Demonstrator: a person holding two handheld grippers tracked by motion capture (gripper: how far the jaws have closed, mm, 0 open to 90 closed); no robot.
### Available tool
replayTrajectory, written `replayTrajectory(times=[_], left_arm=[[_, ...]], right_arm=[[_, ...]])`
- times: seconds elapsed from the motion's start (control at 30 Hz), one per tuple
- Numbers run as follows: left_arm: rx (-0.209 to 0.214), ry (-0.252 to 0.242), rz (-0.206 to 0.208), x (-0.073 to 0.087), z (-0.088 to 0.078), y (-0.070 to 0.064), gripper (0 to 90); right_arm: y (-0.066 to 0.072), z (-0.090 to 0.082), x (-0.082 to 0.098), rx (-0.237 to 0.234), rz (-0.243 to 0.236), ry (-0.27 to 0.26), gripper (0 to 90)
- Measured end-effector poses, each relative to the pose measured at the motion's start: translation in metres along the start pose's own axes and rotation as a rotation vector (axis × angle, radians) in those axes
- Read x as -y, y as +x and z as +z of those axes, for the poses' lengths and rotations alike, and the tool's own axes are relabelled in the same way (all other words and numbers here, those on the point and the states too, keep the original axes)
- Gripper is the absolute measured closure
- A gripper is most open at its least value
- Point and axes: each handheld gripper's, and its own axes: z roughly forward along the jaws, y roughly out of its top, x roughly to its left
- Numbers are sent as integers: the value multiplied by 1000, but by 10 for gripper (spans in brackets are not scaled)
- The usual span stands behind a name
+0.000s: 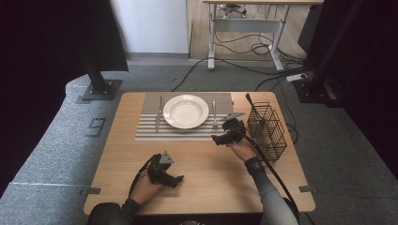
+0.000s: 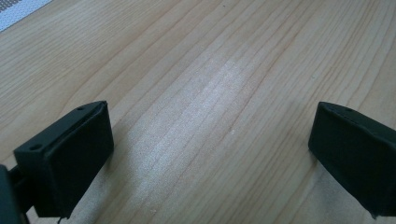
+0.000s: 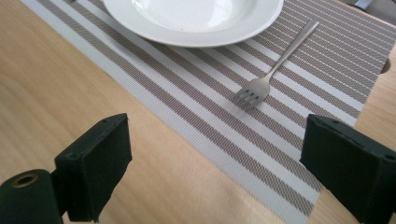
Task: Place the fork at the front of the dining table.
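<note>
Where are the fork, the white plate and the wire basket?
fork [image 3: 254,91]: right gripper view, on the tines.
white plate [image 1: 185,111]: high view, centre of the bowl.
wire basket [image 1: 266,131]: high view, on its mesh side wall.

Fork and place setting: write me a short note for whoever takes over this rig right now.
Right tool: open, nothing between the jaws, held over the table edge of the striped placemat.
Left tool: open and empty, over bare table near the person.
Fork: lies flat on the placemat beside the white plate, apart from both tools.
Knife: on the placemat at the plate's other side.
Wire basket: at the table's right edge; contents hard to tell.
Done: plate, fork and knife laid.
Left: probably nothing but checking the basket for leftover cutlery.
</note>
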Motion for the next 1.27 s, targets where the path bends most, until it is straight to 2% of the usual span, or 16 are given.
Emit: replayTrajectory(times=[0.23, 0.47, 0.67, 0.93, 1.0, 1.03, 1.27], left_arm=[[-1, -2, -3, 0, 0, 0, 0], [-4, -5, -7, 0, 0, -1, 0], [-4, -5, -8, 0, 0, -1, 0], [-4, -5, -9, 0, 0, -1, 0], [-4, -6, -9, 0, 0, -1, 0], [-4, -5, -9, 0, 0, -1, 0], [-3, -3, -6, 0, 0, -1, 0]], right_arm=[[12, -23, 18, -12, 1, -33, 28], [16, -30, 50, -24, 27, -45, 20], [18, -26, 74, -30, 23, -33, 15], [13, -8, 105, -36, 34, 26, 0], [11, -3, 109, -29, 30, 49, 0], [10, -2, 111, -38, 40, 25, 0], [9, -2, 111, -44, 32, 26, 0]])
